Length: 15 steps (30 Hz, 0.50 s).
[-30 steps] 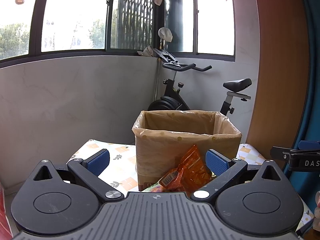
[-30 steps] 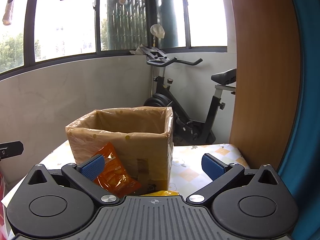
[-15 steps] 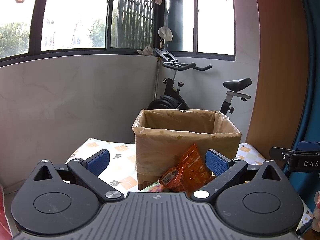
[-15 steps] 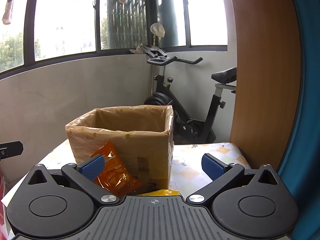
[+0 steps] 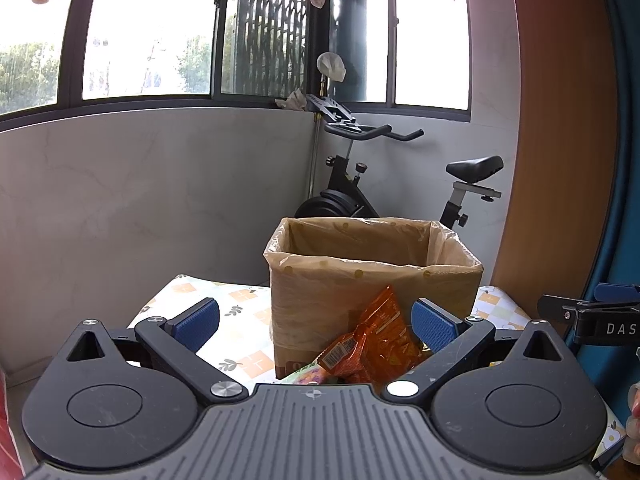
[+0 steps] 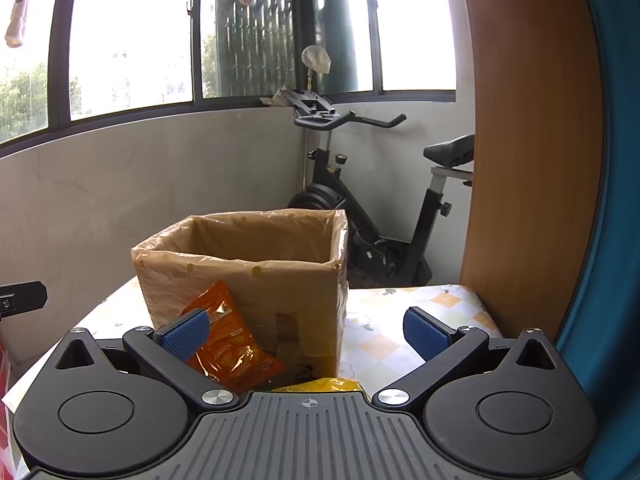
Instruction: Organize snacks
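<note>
A cardboard box [image 5: 372, 288] lined with clear plastic stands on the table with its top open; the right wrist view has the same box [image 6: 244, 280]. An orange snack bag [image 5: 376, 344] leans against its front, seen as the orange bag [image 6: 230, 348] from the right. A pale green packet [image 5: 304, 378] lies under it, and a yellow packet [image 6: 320, 384] peeks out just ahead of the right tool. My left gripper [image 5: 316, 322] is open with nothing held. My right gripper [image 6: 306, 330] is open too, its left pad in front of the orange bag.
The table wears a cloth [image 6: 384, 336] with a floral check pattern. An exercise bike [image 5: 360, 184] stands behind by the grey wall. A wooden panel [image 6: 532, 160] and blue curtain rise at right. The other tool [image 5: 592, 320] shows at the right edge.
Both views have barely shifted; the grippers stay open and the snacks and box have not moved.
</note>
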Each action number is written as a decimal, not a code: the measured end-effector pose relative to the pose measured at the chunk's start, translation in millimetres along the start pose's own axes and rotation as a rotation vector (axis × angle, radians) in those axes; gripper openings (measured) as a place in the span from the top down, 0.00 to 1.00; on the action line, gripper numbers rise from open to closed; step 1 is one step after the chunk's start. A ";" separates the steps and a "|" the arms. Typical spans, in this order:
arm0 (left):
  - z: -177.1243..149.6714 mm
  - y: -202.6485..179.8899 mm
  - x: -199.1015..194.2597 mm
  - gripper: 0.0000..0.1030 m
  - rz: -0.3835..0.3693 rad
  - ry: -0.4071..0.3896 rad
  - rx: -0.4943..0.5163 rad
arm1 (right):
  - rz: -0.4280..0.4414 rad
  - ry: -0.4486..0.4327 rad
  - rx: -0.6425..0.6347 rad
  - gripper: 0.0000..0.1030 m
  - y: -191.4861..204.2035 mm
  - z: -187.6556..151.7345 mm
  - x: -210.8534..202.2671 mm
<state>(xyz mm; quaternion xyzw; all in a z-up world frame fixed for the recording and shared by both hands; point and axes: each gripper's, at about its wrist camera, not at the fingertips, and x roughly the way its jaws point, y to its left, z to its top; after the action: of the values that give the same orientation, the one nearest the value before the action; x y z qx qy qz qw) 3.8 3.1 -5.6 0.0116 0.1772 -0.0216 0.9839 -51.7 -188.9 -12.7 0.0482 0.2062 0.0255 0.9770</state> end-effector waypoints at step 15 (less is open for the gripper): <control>-9.8 14.3 15.7 0.00 0.014 0.033 -0.045 | 0.036 -0.067 0.049 0.00 -6.0 -23.2 8.5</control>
<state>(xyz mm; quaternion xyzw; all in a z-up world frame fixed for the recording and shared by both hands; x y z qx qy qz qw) 15.8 17.1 -20.0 -0.0089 0.1936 -0.0108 0.9810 -53.1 -192.4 -37.9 0.0768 0.1730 0.0362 0.9813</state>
